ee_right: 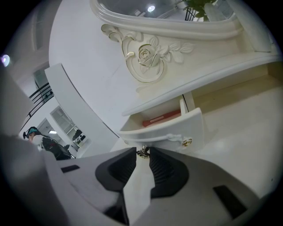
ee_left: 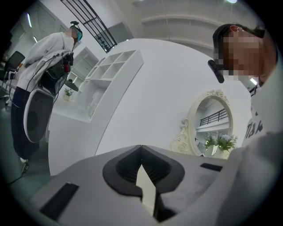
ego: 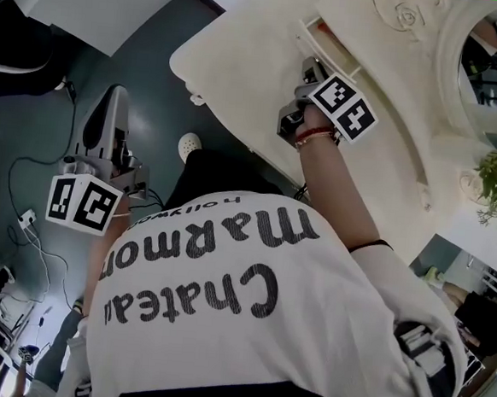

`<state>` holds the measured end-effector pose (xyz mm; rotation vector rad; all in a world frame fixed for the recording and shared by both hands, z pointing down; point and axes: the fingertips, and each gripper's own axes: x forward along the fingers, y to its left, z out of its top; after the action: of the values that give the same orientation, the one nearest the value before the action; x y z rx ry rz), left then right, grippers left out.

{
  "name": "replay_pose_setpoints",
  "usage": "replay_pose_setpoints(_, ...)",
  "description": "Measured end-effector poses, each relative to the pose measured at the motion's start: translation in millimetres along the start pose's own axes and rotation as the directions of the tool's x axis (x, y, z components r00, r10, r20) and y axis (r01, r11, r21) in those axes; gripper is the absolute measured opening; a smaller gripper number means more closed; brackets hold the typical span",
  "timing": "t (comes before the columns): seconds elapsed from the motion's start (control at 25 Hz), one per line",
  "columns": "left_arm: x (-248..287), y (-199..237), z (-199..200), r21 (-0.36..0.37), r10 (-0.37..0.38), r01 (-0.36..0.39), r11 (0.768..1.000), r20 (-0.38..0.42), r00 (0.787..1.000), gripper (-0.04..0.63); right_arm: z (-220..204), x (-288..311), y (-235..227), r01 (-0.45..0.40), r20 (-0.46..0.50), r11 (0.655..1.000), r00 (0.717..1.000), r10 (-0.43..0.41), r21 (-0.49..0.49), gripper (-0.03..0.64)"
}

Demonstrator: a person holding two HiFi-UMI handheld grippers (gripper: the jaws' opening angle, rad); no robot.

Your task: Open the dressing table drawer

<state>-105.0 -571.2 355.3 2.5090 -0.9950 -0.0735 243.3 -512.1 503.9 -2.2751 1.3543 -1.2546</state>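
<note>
The drawer [ee_right: 163,126], below the mirror [ee_right: 177,24], is partly drawn out; its knob [ee_right: 143,153] is pinched by the right gripper [ee_right: 142,152]. The left gripper [ee_left: 141,148] is closed, empty. A further straight pull is judged needed.

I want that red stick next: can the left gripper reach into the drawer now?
Probably not: the left gripper hangs beside the table, and the right gripper on the knob blocks the part-open drawer.
</note>
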Motion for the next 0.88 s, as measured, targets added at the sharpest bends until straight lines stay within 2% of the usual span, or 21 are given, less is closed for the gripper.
replay_pose_setpoints(0.88, -15, -7, -1, -0.002, 0.019, -0.019, 1.000, 0.022, 1.000, 0.023, -14, -9, 7, -0.008, -0.018, 1.000, 1.000, 0.008, -0.010, 0.104)
